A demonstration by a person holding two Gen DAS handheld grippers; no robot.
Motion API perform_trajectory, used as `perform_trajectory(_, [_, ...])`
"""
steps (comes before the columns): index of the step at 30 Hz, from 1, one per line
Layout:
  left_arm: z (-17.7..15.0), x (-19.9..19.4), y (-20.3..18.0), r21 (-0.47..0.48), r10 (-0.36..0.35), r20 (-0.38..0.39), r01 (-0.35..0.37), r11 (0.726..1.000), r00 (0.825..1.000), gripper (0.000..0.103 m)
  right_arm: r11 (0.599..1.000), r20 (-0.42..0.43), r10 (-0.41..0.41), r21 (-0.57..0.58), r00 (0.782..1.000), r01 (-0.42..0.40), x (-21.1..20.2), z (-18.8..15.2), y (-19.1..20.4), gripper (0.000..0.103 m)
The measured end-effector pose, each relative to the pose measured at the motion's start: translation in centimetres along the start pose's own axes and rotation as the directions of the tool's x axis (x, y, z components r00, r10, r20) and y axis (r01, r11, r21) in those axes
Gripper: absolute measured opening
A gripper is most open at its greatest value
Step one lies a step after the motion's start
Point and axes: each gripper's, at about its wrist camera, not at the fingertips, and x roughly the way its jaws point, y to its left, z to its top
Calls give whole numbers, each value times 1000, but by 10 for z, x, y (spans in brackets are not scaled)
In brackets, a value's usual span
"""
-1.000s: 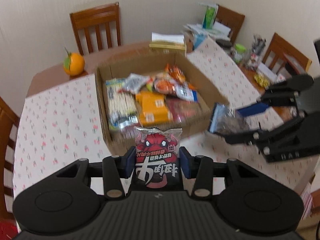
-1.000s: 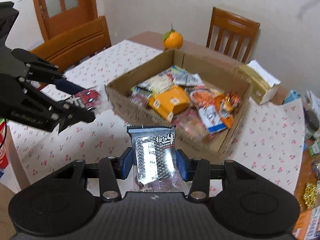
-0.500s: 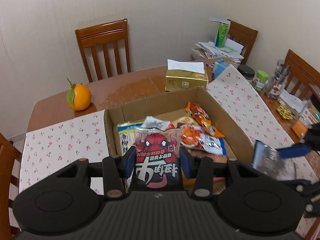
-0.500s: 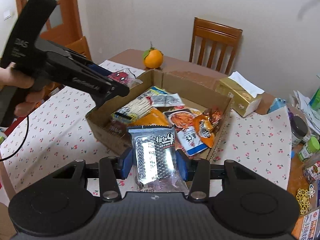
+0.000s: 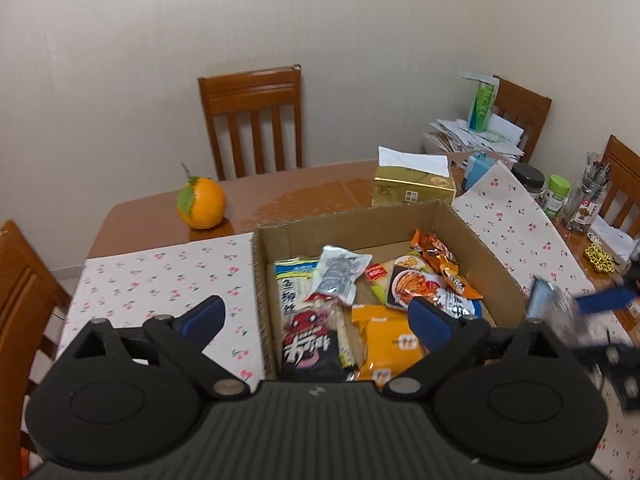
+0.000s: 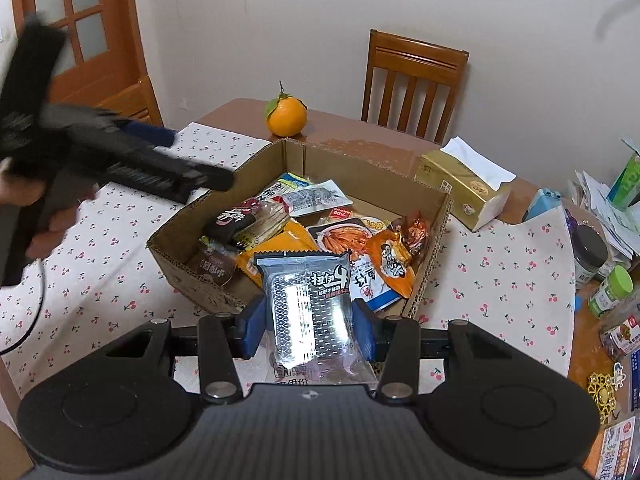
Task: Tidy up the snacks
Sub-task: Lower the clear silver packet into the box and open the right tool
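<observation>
A cardboard box point(image 5: 480, 236) point(image 6: 436, 236) on the table holds several snack packs. My left gripper point(image 5: 316, 320) is open and empty above the box's near left part. The red-and-black snack pack point(image 5: 308, 344) point(image 6: 234, 220) lies in the box just below it. In the right wrist view the left gripper point(image 6: 176, 156) shows blurred at the left, over the box's edge. My right gripper point(image 6: 310, 324) is shut on a silver-and-clear snack pack point(image 6: 310, 304) near the box's front right corner. That pack shows blurred at the right of the left wrist view point(image 5: 550, 308).
An orange point(image 5: 202, 208) point(image 6: 286, 116) sits behind the box. A gold tissue box point(image 5: 412, 184) point(image 6: 464, 192) stands at the back right. Jars point(image 6: 592, 256), papers and a green carton point(image 5: 482, 104) crowd the right end. Wooden chairs point(image 5: 252, 120) ring the table.
My left gripper has opened and let go of the red-and-black pack, which now lies in the box. The right gripper has moved a little nearer the box, still holding its pack.
</observation>
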Motion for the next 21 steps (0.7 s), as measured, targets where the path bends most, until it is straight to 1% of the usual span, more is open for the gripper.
perform_trajectory(4, [-17, -24, -3, -12, 35, 31, -34, 999, 999, 101, 1000, 2, -2, 5, 1000, 2, 6, 10, -2, 51])
perform_trajectory(9, [-36, -42, -6, -35, 65, 31, -64, 997, 997, 102, 1000, 12, -6, 13, 1000, 6, 17, 28, -8, 51])
perform_trajectory(16, [-51, -49, 4, -74, 88, 11, -87, 993, 996, 102, 999, 3, -27, 33, 1000, 26, 49, 59, -17, 51])
perform_trajectory(19, [-56, -49, 8, -77, 135, 0, -135, 988, 991, 102, 998, -8, -37, 55, 999, 37, 66, 72, -21, 51])
perform_trajectory(21, [-58, -49, 13, -87, 151, -8, -151, 985, 988, 102, 997, -18, -42, 70, 999, 43, 78, 80, -23, 51])
